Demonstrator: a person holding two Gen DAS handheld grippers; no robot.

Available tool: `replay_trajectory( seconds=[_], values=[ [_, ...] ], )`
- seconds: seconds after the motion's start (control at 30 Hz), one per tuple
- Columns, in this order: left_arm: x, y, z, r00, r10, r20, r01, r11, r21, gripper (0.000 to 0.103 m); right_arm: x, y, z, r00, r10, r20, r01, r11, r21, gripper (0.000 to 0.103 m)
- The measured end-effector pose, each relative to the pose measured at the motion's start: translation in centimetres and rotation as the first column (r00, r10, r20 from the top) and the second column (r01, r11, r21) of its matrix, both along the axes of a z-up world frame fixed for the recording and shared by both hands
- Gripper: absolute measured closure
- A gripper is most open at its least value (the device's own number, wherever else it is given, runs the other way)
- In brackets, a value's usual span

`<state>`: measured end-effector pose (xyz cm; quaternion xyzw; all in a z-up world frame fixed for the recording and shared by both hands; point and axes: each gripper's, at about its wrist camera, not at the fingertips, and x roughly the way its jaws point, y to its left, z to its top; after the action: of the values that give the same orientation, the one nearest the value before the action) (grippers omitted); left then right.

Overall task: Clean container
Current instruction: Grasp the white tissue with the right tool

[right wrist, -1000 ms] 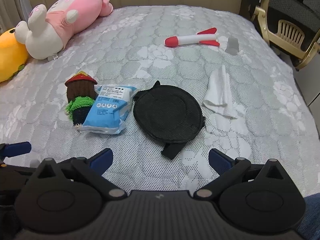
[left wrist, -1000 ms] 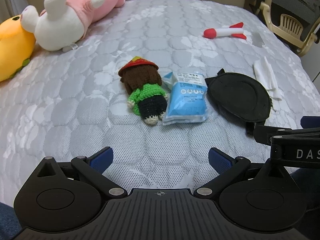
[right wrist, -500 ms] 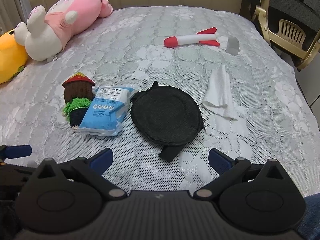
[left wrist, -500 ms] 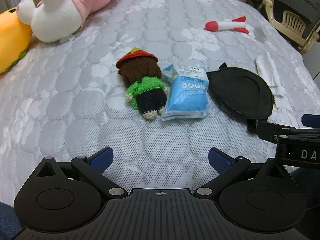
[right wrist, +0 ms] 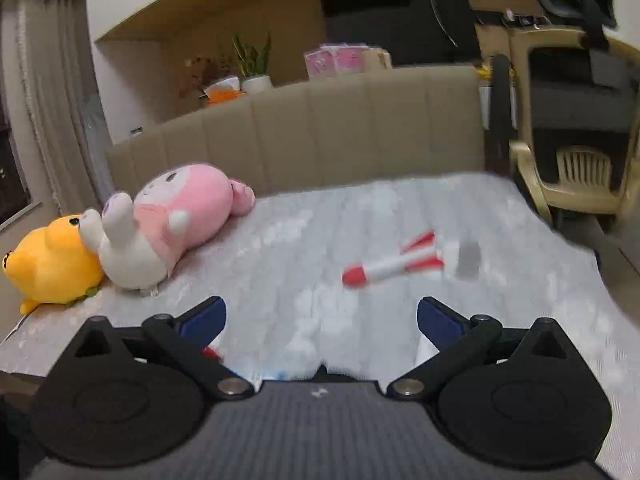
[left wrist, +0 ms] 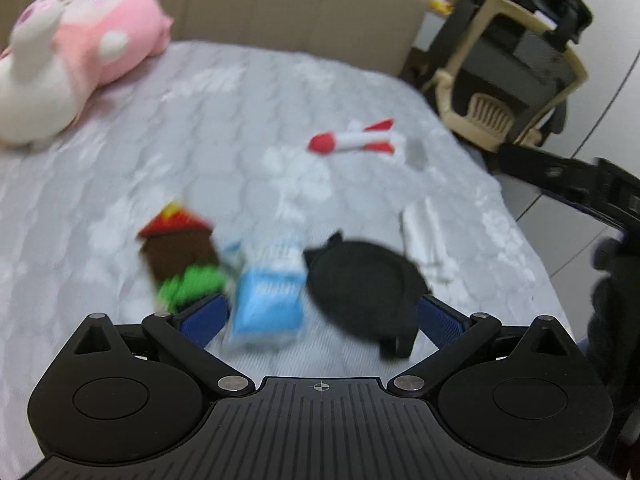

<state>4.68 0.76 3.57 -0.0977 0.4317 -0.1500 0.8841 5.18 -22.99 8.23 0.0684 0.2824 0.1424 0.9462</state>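
While both views have swung upward and blurred since a moment ago, the layout on the grey quilted mattress [left wrist: 168, 152] reads much as before, taken here relative to the flat round black fabric container [left wrist: 362, 280]. Far to its left and back lie the orange plush [right wrist: 50, 266] and the pink-and-white plush rabbit [left wrist: 76, 60]; just to its left sit the crocheted doll with the red hat and green top [left wrist: 180, 256] and, touching or nearly touching the container's edge, the light-blue plastic wipes packet [left wrist: 268, 300]. Beyond it, well apart, is the red-and-white toy rocket [left wrist: 352, 142], and just to its right the white folded cloth [left wrist: 424, 236]. The left gripper [left wrist: 318, 318] hangs with jaws spread wide and empty, now low and close over the packet and container. The right gripper [right wrist: 320, 316], equally wide apart and empty, has tilted up so that the container has dropped out of its view beneath the body. Judging by this, the approach is only starting; nothing is grasped, and cleaning has not begun.
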Motion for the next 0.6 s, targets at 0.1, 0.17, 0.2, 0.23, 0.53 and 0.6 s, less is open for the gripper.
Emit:
replay_trajectory(
  seconds=[0.1,0.17,0.2,0.23,0.53,0.6],
  values=[
    [2.5,-0.5,0.0,0.999,-0.041,0.008,0.041,0.997,-0.059,0.0,5.6,-1.1,-1.3,0.986,0.068,-0.149,-0.063,0.997,0.038,0.001],
    [4.0,-0.9,-1.0,0.998,-0.053,-0.016,0.052,0.994,-0.094,0.0,8.6,-1.7,-3.2,0.97,0.027,-0.24,-0.03,1.0,-0.008,0.006],
    [4.7,-0.9,-1.6,0.998,-0.05,-0.034,0.046,0.993,-0.111,0.0,9.4,-2.0,-4.2,0.962,0.006,-0.271,-0.013,1.0,-0.024,0.013],
    [5.3,-0.9,-2.3,0.998,-0.043,-0.051,0.036,0.991,-0.128,0.0,10.1,-2.3,-5.1,0.953,-0.015,-0.301,0.003,0.999,-0.041,0.014],
    [6.8,-2.2,-7.3,0.995,-0.055,-0.082,0.048,0.995,-0.091,0.0,16.8,-4.8,-13.9,0.815,-0.218,-0.538,0.122,0.97,-0.209,0.041],
    [6.7,-3.1,-7.4,0.994,-0.079,-0.07,0.076,0.996,-0.041,0.0,17.8,-5.1,-15.2,0.799,-0.24,-0.552,0.127,0.964,-0.235,0.037]
  ],
)
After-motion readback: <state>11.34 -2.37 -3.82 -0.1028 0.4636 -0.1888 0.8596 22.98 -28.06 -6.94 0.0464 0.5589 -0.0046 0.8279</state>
